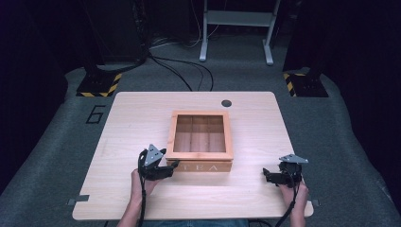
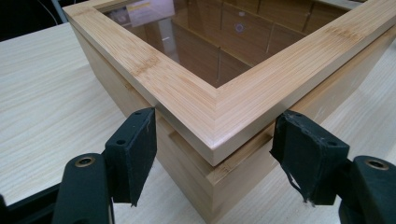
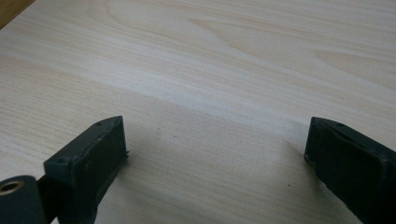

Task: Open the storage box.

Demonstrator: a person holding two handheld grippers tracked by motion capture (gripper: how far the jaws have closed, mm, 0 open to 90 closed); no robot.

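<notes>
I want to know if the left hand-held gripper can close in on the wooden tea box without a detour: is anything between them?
Nothing visible. The left hand-held gripper already straddles the near left corner of the square wooden tea box with the glass-paned lid, jaws open on either side, with bare pale wooden table around it.

In the right gripper view we see our right gripper (image 3: pixel 215 158) with its two black jaws standing wide apart and nothing between them. Beneath and ahead of them lies the pale wooden table (image 3: pixel 210 60), its grain running across, with a darker shadowed band near the jaws. At the top left corner we catch a small darker brown wooden edge (image 3: pixel 11 8).
</notes>
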